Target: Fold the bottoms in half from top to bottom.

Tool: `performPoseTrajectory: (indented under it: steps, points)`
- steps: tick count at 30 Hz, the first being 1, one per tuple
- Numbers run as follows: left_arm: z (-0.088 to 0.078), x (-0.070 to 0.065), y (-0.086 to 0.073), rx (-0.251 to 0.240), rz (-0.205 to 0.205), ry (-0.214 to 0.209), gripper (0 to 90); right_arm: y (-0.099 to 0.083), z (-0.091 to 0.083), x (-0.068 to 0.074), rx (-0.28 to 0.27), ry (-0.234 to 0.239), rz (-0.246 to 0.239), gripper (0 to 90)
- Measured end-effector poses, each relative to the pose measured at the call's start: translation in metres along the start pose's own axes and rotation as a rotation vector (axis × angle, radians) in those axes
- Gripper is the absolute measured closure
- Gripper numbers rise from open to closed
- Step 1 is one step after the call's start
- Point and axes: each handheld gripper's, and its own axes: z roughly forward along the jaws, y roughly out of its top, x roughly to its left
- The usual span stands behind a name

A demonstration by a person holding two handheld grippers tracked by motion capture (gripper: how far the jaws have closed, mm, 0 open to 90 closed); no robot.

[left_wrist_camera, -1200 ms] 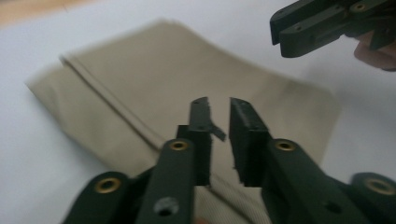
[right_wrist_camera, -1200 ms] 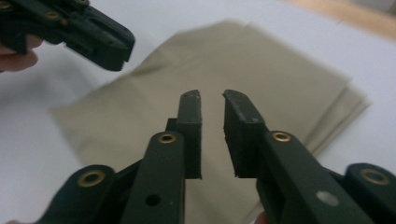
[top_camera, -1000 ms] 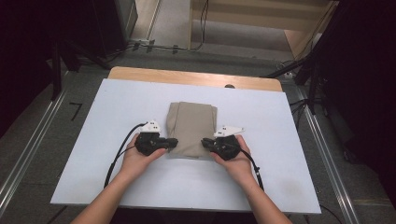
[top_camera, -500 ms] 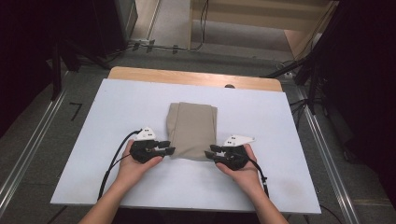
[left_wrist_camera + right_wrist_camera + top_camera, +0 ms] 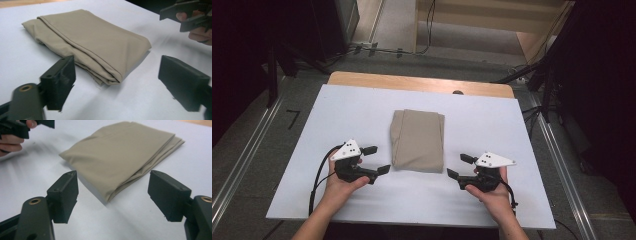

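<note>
A folded beige cloth [image 5: 418, 140] lies flat in the middle of the white table [image 5: 492, 125]. My left gripper [image 5: 378, 159] sits just left of the cloth's near left corner, apart from it. Its jaws have just been opening and stand open with nothing between them. My right gripper [image 5: 458, 166] is a short way right of the near right corner; its jaws have also just been opening and hold nothing. In the left gripper view the cloth [image 5: 95, 42] lies ahead of the open left gripper [image 5: 117, 72]. In the right gripper view the cloth [image 5: 125, 152] lies ahead of the open right gripper [image 5: 112, 177].
A wooden strip [image 5: 412, 82] runs along the table's far edge. Metal rails [image 5: 242, 165] line the floor on both sides, with cables and dark stands beyond the table. Each gripper's cable [image 5: 318, 172] trails back beside the hand.
Both grippers have let go of the cloth's near edge, opened their jaws, and drawn outward and back toward the person. The cloth stays flat where it was.
</note>
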Motion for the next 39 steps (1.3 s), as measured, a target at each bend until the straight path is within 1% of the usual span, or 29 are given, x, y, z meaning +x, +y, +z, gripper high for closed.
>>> performPoseTrajectory:
  steps: [2,4,6,7,8,9,10,12,16,17,19,21,23,25,26,28,29,34,35,37,39]
  points:
    - [-0.008,-0.001,-0.002,-0.010,0.006,0.000,13.5,0.000,-0.007,-0.001,-0.013,-0.008,-0.002,20.2]
    - [-0.016,-0.001,-0.005,-0.024,0.001,0.004,13.1,-0.001,-0.012,-0.001,-0.016,-0.015,0.006,15.2]
    - [-0.023,0.001,-0.008,-0.033,-0.002,0.000,13.0,-0.003,-0.017,-0.002,-0.019,-0.024,0.011,12.4]
    - [-0.026,0.001,-0.010,-0.033,-0.004,0.007,12.3,-0.004,-0.019,-0.003,-0.022,-0.028,0.018,11.8]
    - [-0.029,0.001,-0.011,-0.032,-0.003,0.011,11.5,-0.005,-0.021,-0.004,-0.026,-0.039,0.023,9.3]
    - [-0.033,0.002,-0.012,-0.040,-0.002,0.007,11.2,-0.006,-0.023,-0.006,-0.029,-0.042,0.028,6.3]
    - [-0.037,0.002,-0.013,-0.047,-0.005,0.010,11.2,-0.007,-0.026,-0.007,-0.031,-0.043,0.037,5.5]
    - [-0.044,0.003,-0.015,-0.061,-0.008,0.016,11.1,-0.009,-0.031,-0.009,-0.040,-0.046,0.040,0.0]
    - [-0.058,0.007,-0.019,-0.078,-0.019,0.023,9.4,-0.014,-0.042,-0.014,-0.064,-0.062,0.056,0.0]
    - [-0.062,0.007,-0.020,-0.084,-0.021,0.025,9.2,-0.016,-0.044,-0.015,-0.066,-0.064,0.067,0.0]
    - [-0.069,0.009,-0.023,-0.091,-0.031,0.026,8.0,-0.019,-0.050,-0.018,-0.070,-0.068,0.069,0.0]
    - [-0.076,0.010,-0.025,-0.102,-0.034,0.027,7.4,-0.022,-0.055,-0.019,-0.073,-0.074,0.084,0.0]
    - [-0.083,0.011,-0.027,-0.107,-0.034,0.025,5.7,-0.026,-0.061,-0.021,-0.076,-0.092,0.082,0.0]
    - [-0.089,0.012,-0.029,-0.113,-0.038,0.033,3.1,-0.029,-0.067,-0.024,-0.081,-0.102,0.084,0.0]
    - [-0.092,0.013,-0.031,-0.118,-0.039,0.027,2.3,-0.032,-0.070,-0.025,-0.080,-0.109,0.088,0.0]
    - [-0.098,0.014,-0.033,-0.118,-0.037,0.041,1.2,-0.036,-0.076,-0.029,-0.084,-0.116,0.094,0.0]
    - [-0.101,0.015,-0.034,-0.122,-0.040,0.035,0.1,-0.038,-0.079,-0.030,-0.087,-0.122,0.102,0.0]
    - [-0.113,0.018,-0.040,-0.126,-0.050,0.061,0.0,-0.046,-0.095,-0.036,-0.094,-0.153,0.115,0.0]
    - [-0.115,0.019,-0.041,-0.124,-0.046,0.064,0.0,-0.047,-0.098,-0.037,-0.097,-0.155,0.117,0.0]
    - [-0.120,0.020,-0.044,-0.121,-0.053,0.071,0.0,-0.051,-0.102,-0.039,-0.098,-0.169,0.121,0.0]
    - [-0.124,0.022,-0.047,-0.121,-0.054,0.076,0.0,-0.054,-0.105,-0.042,-0.098,-0.173,0.127,0.0]
